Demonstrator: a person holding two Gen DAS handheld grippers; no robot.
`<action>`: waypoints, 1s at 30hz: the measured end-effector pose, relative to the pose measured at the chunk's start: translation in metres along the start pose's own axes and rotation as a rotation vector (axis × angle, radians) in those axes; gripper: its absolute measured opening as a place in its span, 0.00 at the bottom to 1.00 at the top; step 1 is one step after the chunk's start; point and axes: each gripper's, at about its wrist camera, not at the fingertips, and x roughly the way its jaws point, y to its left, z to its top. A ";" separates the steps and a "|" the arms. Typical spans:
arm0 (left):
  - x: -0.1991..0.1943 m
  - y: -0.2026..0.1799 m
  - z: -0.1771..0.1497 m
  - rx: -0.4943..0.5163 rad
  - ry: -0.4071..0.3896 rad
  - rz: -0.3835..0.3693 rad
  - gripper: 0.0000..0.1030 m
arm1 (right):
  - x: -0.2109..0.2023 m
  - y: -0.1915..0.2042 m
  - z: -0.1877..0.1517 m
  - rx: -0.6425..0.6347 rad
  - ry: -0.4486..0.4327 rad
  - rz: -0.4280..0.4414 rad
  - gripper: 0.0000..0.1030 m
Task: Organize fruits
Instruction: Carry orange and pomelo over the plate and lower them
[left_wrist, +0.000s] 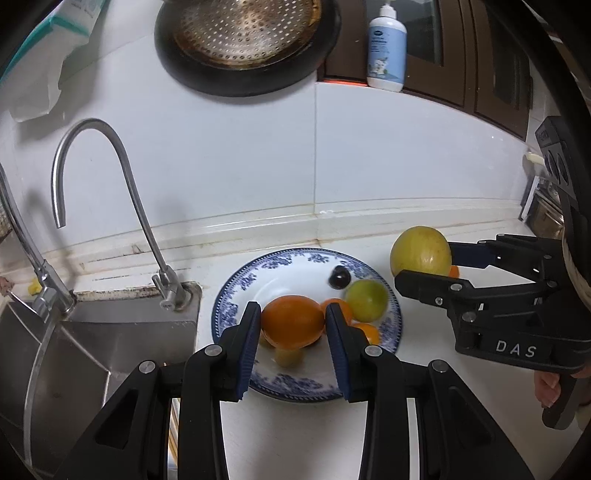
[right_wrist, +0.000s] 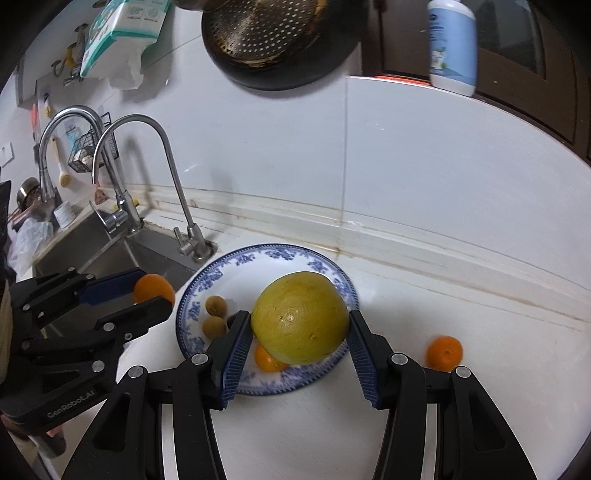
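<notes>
A blue-and-white plate (left_wrist: 242, 291) sits on the white counter next to the sink; it also shows in the right wrist view (right_wrist: 295, 254). My left gripper (left_wrist: 293, 319) is shut on an orange (left_wrist: 293, 321) above the plate. On the plate lie a green fruit (left_wrist: 366, 300), a dark cherry (left_wrist: 340, 277), small oranges (left_wrist: 341, 306) and two brown longans (right_wrist: 215, 306). My right gripper (right_wrist: 300, 325) is shut on a large yellow-green fruit (right_wrist: 300, 317), held over the plate's right side. A small orange (right_wrist: 444, 352) lies on the counter to the right.
A steel sink (left_wrist: 92, 354) with two curved taps (left_wrist: 110, 147) lies left of the plate. A black pan with a perforated insert (left_wrist: 247, 40) hangs on the wall above. A white lotion bottle (left_wrist: 386, 51) stands on a ledge at upper right.
</notes>
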 end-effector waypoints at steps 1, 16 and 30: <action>0.003 0.003 0.000 0.002 0.000 -0.001 0.34 | 0.005 0.002 0.003 -0.003 0.006 0.003 0.51; 0.069 0.029 0.000 0.044 0.048 -0.049 0.34 | 0.085 0.009 0.023 -0.057 0.131 0.031 0.51; 0.092 0.033 -0.004 0.037 0.088 -0.043 0.45 | 0.090 0.006 0.030 -0.053 0.102 0.025 0.52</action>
